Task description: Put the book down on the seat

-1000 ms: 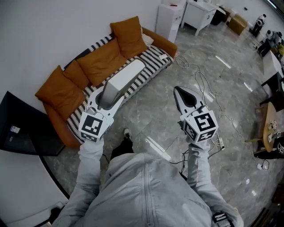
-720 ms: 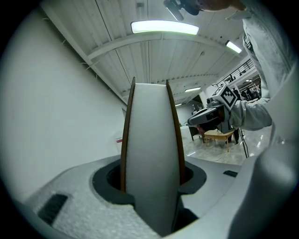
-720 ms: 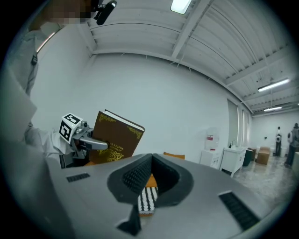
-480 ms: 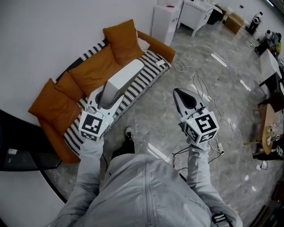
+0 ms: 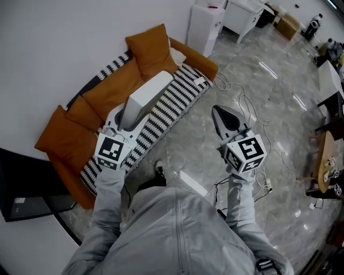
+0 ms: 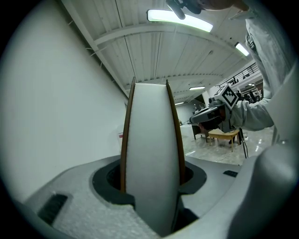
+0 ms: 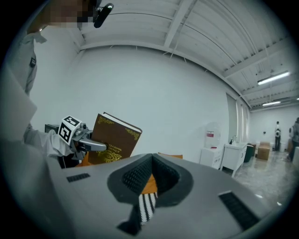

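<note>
Book (image 5: 146, 95), clamped on edge in left gripper (image 5: 127, 116), long axis pointing toward striped seat (image 5: 181, 90) ahead, below; right gripper (image 5: 219, 111) closed, empty.

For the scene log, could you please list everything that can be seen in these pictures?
book: 1, brown cover, white page edge, upright in the left gripper
sofa: 1, orange, along the wall
seat cover: 1, black-and-white striped, on the sofa seat
cushions: about 4, orange, along the sofa back
cabinet: 1, white, past the sofa's far end
white table: 1, beside the cabinet
cables: several, white and dark, on the grey floor
screen: 1, dark, lower left
wooden table: 1, light brown, right edge
left gripper: 1, white, shut on the book
right gripper: 1, grey, shut, empty
jacket: 1, grey, on the person
</note>
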`<state>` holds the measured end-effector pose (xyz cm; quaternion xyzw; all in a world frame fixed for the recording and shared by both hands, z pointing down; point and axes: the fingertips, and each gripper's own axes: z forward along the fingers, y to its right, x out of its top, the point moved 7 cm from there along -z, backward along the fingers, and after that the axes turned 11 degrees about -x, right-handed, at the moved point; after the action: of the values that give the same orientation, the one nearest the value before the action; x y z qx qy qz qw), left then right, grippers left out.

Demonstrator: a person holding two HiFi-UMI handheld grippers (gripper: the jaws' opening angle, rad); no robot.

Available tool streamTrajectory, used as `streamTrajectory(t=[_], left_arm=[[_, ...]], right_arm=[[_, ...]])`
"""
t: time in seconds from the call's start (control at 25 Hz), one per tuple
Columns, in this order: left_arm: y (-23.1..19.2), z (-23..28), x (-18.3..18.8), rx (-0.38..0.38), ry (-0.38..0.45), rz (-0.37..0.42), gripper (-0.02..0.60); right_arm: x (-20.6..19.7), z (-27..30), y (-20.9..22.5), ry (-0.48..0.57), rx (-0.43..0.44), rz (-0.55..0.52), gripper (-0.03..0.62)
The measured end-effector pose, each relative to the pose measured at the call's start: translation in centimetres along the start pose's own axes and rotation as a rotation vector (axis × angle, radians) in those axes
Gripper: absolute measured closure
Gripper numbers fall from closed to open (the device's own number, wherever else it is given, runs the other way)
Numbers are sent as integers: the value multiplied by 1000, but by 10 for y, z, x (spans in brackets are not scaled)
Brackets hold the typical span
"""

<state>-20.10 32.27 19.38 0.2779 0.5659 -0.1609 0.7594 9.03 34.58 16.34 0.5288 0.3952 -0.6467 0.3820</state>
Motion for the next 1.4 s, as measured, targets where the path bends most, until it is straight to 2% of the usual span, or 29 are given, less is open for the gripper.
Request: streamTrajectory(t=[0.44,1.2,1.4], left_arm=[[-58,30,-21,-23,-26,-33,357],[-152,95,-71,-128,-80,-58,357],[-165,111,-85,-145,-97,-78,357]], right_arm=[[-2,69,9,-36,10,34,566],[-22,166,20,-106,-49,80,566],[-31,183,29,-132,-61,102,566]])
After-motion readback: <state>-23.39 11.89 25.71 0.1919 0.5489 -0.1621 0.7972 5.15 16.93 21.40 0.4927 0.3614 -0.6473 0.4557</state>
